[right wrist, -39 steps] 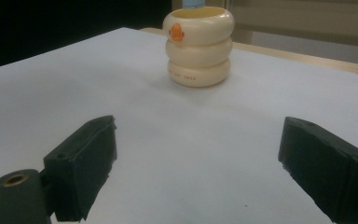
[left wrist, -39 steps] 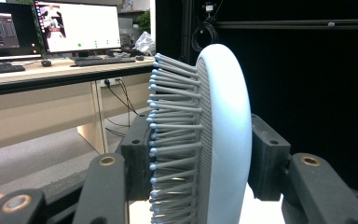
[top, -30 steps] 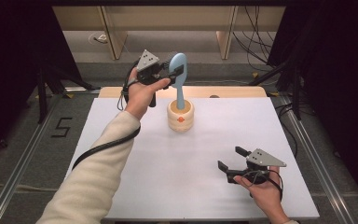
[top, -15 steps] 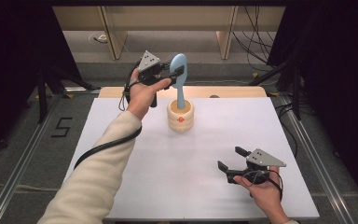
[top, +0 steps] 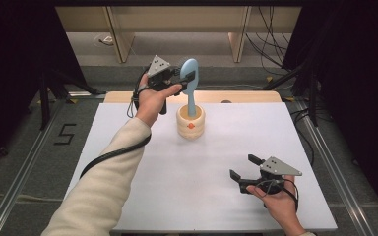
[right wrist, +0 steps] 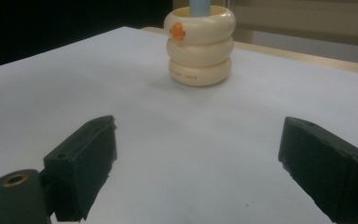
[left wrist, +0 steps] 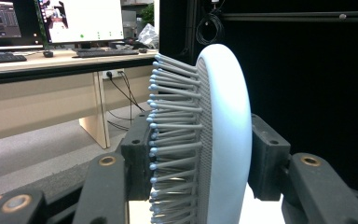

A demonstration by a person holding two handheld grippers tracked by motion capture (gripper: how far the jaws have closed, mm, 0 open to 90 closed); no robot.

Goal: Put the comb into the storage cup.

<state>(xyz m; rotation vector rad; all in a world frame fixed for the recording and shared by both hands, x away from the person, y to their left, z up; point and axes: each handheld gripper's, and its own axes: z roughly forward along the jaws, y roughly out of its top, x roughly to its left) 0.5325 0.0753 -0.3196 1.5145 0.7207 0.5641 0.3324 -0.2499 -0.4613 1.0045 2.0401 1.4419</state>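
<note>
While the left gripper [top: 189, 77] clamps the hairbrush [top: 190, 73] standing in the holder [top: 191, 123] at upper centre, release remains; the right gripper [top: 242, 167] rests open, empty.

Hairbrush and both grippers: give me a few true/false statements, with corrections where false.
1. The left gripper is clamped on the head of the blue hairbrush. True.
2. The hairbrush lies flat on the white table. False: it stands upright, handle down in the cream holder.
3. The right gripper is open with nothing between its jaws. True.
4. The right gripper grips the holder. False: it is down by the near edge, well apart from the holder.
5. The holder has an orange mark on its side. True.
</note>
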